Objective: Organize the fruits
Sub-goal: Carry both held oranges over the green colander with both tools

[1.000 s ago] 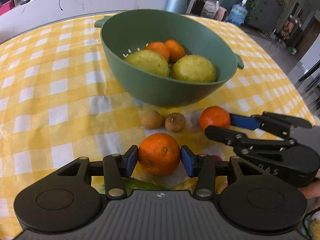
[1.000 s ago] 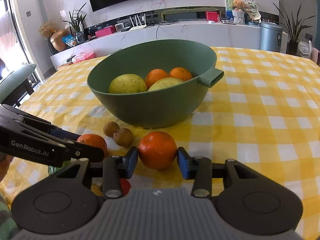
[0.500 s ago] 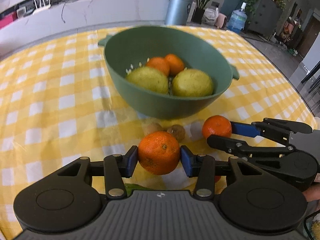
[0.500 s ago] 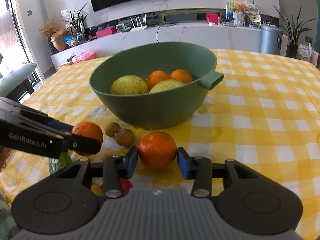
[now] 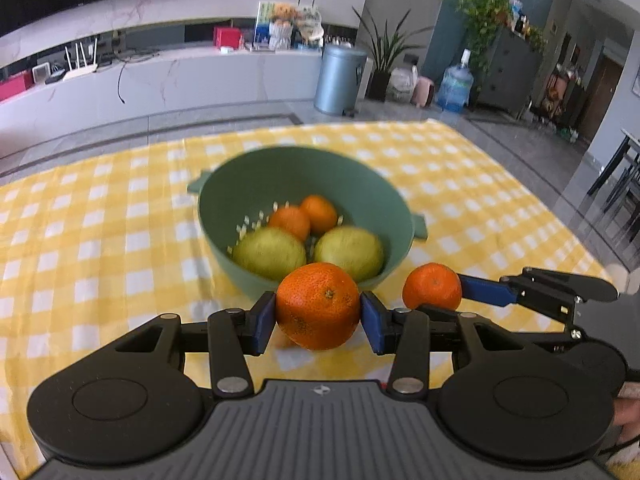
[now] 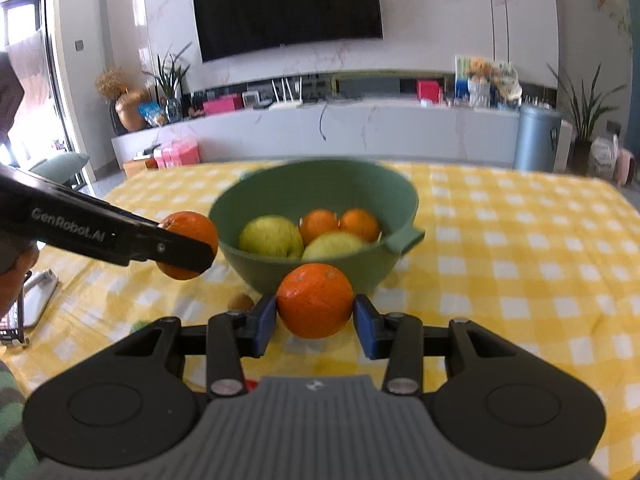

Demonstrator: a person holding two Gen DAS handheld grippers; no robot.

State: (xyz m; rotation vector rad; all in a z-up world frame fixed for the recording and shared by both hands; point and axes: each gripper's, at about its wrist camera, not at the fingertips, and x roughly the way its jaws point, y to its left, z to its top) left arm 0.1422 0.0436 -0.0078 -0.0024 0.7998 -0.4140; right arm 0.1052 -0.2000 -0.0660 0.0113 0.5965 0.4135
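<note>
My left gripper [image 5: 318, 318] is shut on a large orange [image 5: 318, 304] held above the yellow checked cloth, just in front of the green colander bowl [image 5: 256, 168]. To its right, my right gripper [image 5: 460, 300] pinches a smaller orange [image 5: 432, 285] between its blue pads. In the right wrist view my right gripper [image 6: 315, 320] is shut on that orange [image 6: 315, 298] near the bowl [image 6: 396, 188], and the left gripper [image 6: 184, 246] holds its orange [image 6: 192, 226] at the left. The bowl holds two oranges [image 5: 304, 214] and two yellow-green fruits [image 5: 269, 252].
A small brown fruit [image 6: 240, 302] and a green item [image 6: 140, 325] lie on the tablecloth [image 6: 520, 280] before the bowl. A pale tray [image 6: 38, 298] sits at the table's left edge, near a person's hand [image 6: 16, 276]. Bare cloth stretches right of the bowl.
Both grippers have risen off the cloth, each carrying its orange, and tilted up toward the room. The bowl now sits lower and farther in both views; the brown fruits are mostly hidden.
</note>
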